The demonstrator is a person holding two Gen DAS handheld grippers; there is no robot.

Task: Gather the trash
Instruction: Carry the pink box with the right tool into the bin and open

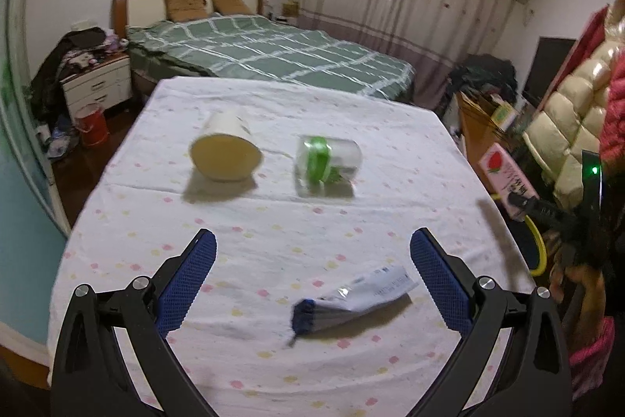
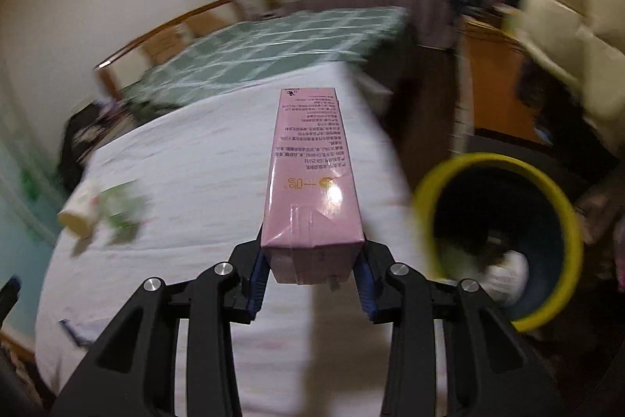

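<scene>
The right gripper (image 2: 312,274) clamps a tall pink printed carton (image 2: 310,182), its near end hiding the pads; the blurred yellow-rimmed bin (image 2: 496,241) stands beside. The left gripper (image 1: 312,276) gapes empty over a crumpled white wrapper (image 1: 351,299).

Trash spread on the worktop (image 1: 390,127)

Crumpled white-and-blue foil wrapper (image 1: 351,303) lies between the left fingers (image 1: 191,272); beige paper cup (image 1: 226,147) and clear plastic bottle (image 1: 328,159) lie beyond.

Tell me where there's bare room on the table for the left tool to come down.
Bare cloth lies between the left tool and the paper cup and clear cup, and along the table left edge. It is crowded near the toothpaste tube.
</scene>
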